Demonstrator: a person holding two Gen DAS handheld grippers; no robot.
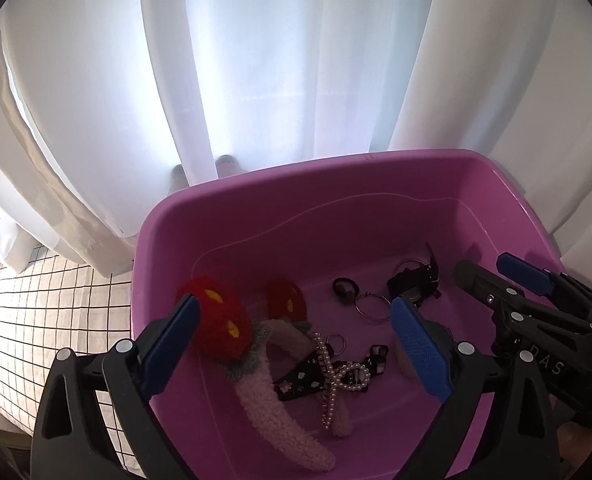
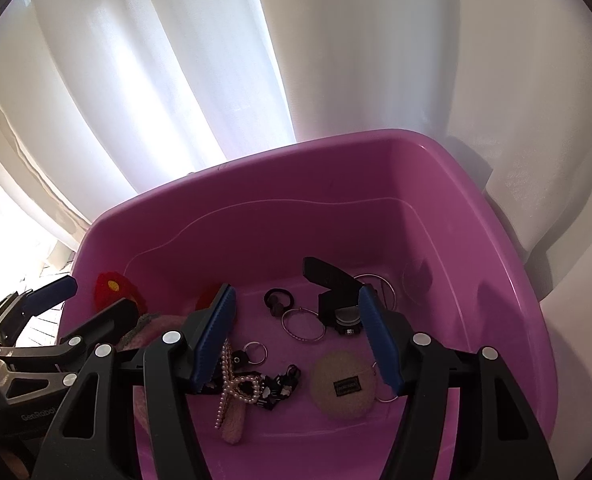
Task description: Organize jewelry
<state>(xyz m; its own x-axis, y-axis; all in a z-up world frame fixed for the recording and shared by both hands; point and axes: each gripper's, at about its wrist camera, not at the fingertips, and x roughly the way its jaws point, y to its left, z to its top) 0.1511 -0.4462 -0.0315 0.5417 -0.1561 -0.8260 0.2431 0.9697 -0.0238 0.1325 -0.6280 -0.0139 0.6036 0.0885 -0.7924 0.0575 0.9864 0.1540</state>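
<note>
A pink plastic tub (image 1: 255, 216) (image 2: 255, 200) holds the jewelry. In it lie a pink fuzzy headband (image 1: 279, 428) with red crocheted flowers (image 1: 219, 320), a pearl strand (image 1: 330, 376) (image 2: 225, 380), a black patterned strap (image 1: 296, 384), silver hoops (image 1: 372, 307) (image 2: 304, 324), a black hair tie (image 1: 344, 287) (image 2: 277, 298), a black watch (image 1: 416, 280) (image 2: 336, 296) and a round beige pouch (image 2: 344, 380). My left gripper (image 1: 296, 344) hangs open over the headband. My right gripper (image 2: 300, 340) hangs open over the hoops and pouch. Both are empty.
White curtains (image 1: 255, 60) hang right behind the tub. A white cloth with a black grid (image 1: 35, 320) lies left of the tub. The right gripper shows in the left wrist view (image 1: 524, 292); the left one shows at the right wrist view's left edge (image 2: 47, 308).
</note>
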